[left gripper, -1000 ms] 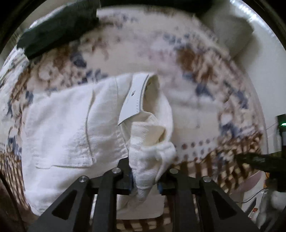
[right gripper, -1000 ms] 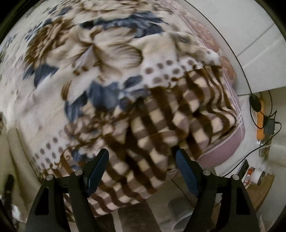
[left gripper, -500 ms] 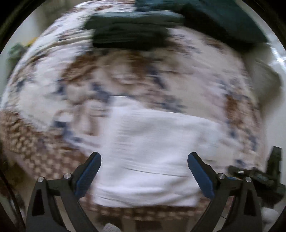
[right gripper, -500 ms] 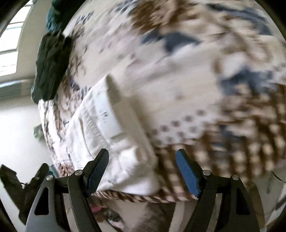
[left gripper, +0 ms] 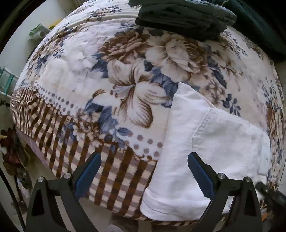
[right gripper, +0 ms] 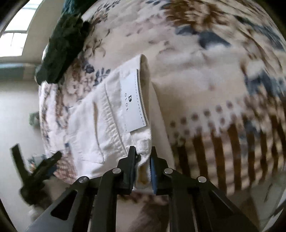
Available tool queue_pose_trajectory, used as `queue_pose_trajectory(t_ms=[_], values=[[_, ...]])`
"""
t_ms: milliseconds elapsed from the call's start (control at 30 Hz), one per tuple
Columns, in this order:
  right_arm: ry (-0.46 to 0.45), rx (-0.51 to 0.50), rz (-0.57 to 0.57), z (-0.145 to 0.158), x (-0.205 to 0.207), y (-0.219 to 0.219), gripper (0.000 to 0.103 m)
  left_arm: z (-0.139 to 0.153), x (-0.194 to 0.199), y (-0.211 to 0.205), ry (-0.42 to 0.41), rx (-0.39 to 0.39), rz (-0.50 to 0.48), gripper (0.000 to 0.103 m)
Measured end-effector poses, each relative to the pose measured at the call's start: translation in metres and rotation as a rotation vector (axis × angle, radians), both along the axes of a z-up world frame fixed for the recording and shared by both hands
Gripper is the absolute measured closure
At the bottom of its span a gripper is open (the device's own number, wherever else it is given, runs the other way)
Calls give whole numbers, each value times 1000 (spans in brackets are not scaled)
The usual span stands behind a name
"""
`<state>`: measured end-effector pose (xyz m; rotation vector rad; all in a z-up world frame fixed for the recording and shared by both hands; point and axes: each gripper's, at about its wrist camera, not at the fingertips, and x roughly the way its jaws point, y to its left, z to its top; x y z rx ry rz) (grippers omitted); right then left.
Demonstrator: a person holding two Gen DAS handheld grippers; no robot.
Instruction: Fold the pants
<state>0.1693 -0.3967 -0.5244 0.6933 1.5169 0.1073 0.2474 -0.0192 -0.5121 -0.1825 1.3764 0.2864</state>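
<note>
right gripper [right gripper: 143, 160] clenched on the waistband corner of the folded white cotton pants [right gripper: 100, 128], fabric bunched between its jaws just below the white rectangular brand patch [right gripper: 133, 101]. left gripper [left gripper: 143, 171] released, jaws wide apart, holding nothing; the pants lie ahead and to the right of it, its right finger over the cloth, its left finger over the bare blanket.

step in hand, as i judge it: squaring up or shifting the folded bundle by its waistband end. to do it well: keep the pinch on all layers at the corner, not only the top one, so the fold does not peel open; pull low and flat along the bed; bring the left gripper onto the near hem edge to steady the far end before any lift.

pants: white, heavy woven cloth, already folded into a compact oblong, pocket seam [left gripper: 202, 125] visible on top, rolled hem at the near corner. they lie at the edge of the floral and brown-striped fleece blanket [left gripper: 125, 85] covering the bed. right view is motion-blurred.

pile of dark green folded clothes [left gripper: 182, 16] well beyond both grippers, apart from the pants.
</note>
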Motion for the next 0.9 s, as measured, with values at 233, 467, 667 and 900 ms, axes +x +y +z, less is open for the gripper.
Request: queue_pose_trajectory(t_ms=[233, 467, 667, 900], values=[[74, -129, -93, 6, -42, -53, 88, 2, 11, -2, -20, -115, -12, 4], [46, -256, -123, -3, -42, -65, 91, -16, 40, -21, -5, -165, -72, 4], [81, -158, -115, -3, -28, -78, 82, -39, 73, -33, 28, -234, -110, 4], [62, -52, -184, -38, 17, -102, 31, -65, 106, -44, 61, -284, -153, 12]])
